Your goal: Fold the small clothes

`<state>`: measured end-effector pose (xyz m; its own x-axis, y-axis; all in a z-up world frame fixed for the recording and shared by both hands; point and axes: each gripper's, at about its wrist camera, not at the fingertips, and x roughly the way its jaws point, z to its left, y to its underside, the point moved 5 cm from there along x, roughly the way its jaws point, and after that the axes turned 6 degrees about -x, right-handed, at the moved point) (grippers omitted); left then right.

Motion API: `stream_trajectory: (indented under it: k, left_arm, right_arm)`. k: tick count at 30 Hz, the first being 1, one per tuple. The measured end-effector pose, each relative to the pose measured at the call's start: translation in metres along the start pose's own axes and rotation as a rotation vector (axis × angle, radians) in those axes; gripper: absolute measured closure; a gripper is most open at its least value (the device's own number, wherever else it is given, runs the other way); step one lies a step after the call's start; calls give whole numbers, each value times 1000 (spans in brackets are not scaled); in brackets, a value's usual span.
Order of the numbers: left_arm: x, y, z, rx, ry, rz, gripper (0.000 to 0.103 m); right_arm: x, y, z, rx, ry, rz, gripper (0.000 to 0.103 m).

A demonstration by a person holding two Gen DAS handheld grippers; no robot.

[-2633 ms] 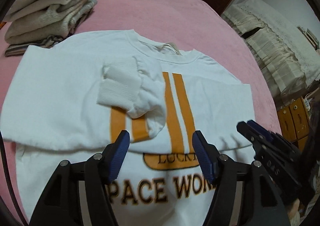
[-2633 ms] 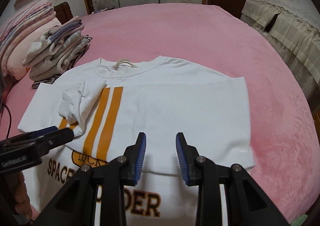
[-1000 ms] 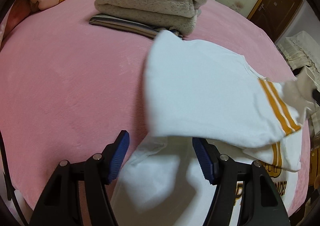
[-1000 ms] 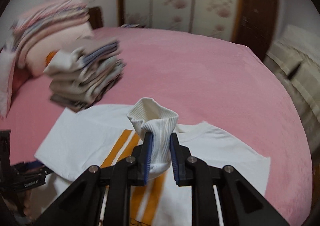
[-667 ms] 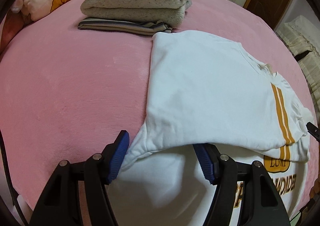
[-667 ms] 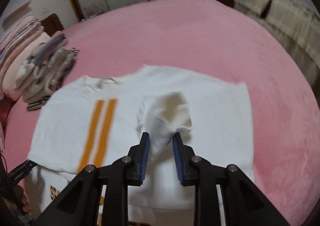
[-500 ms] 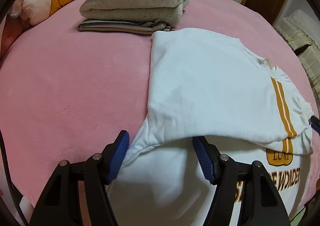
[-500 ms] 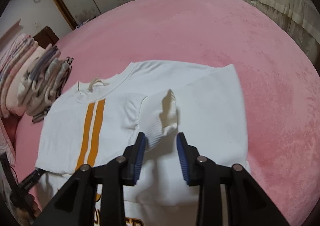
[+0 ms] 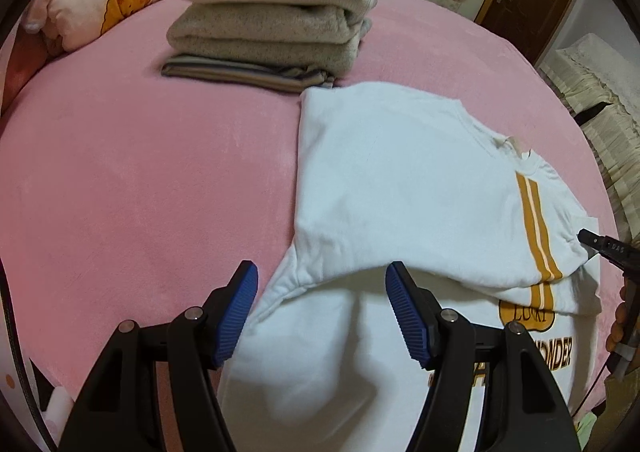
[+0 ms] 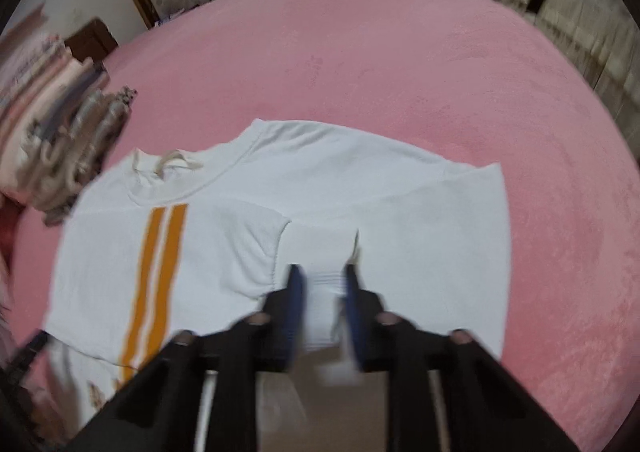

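Sweatshirt (image 9: 400, 188), white, on pink bed (image 9: 140, 180); left gripper (image 9: 322, 306) spread wide, right gripper (image 10: 322, 288) narrowly parted around cuff (image 10: 322, 264)

One white sweatshirt (image 9: 400, 180), one stack of folded clothes (image 9: 272, 24), two tongs (image 9: 320, 308).

The right wrist view is blurred by motion — the right gripper (image 10: 322, 288) and the folded clothes pile (image 10: 76, 156) at the bed's left edge have smeared outlines. The sweatshirt (image 9: 400, 192) print is partly covered — its letters cannot be read whole.
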<state>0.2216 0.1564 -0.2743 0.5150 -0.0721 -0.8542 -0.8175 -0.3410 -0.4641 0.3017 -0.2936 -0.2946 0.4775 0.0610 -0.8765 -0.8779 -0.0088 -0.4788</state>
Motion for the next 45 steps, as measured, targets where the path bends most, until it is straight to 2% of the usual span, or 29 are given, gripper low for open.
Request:
stream_trajectory:
  k: [7,9,13,17,19,21,24,28,32,36,39,41,42,45]
  left_arm:
    - [-5,-17,-20,16,18,-49,36]
    - [-5,-21,-28,29,18,-60,32]
    - [10,-21,-37,74,-11,-46,30]
    - [46,-9,-34,133,-128,49,30]
    - [58,-3,-30,134,-143,78,30]
    - [58,-2,-28,130,-136,67,30]
    - [52,-3,-30,137,-138,56,30]
    - [37,-7,-39,122,-95,11,30]
    - [27,-14,-63,132,-17,-26,30]
    - [33,-14,-90,167,26,-12,30]
    - [46,-7,-104,186,67,23,30]
    - [57,1,-107,208,42,55,30]
    - [63,4,-104,219,24,65,30]
    - [65,9,-97,226,49,53,23]
  right_arm:
    - [-21,-11,5,-93,76,-133,97]
    - [-19,-16,6,-114,112,-151,97]
    - [-1,-13,1,-138,140,-112,97]
    - [7,-1,-2,-165,168,-84,97]
    - [8,4,-7,-172,214,-73,97]
    - [10,9,-15,-157,246,-37,93]
    - [1,15,-24,-110,205,-27,93]
    - [-23,12,-16,-63,127,-77,93]
    - [-40,8,25,-87,9,-119,93]
    - [-35,11,82,-144,-112,-109,93]
    - [-19,22,113,-200,-128,-80,93]
    - [-6,31,118,-225,-114,-56,93]
    - [2,36,115,-230,-94,-39,93]
    - [11,46,92,-200,-78,-28,94]
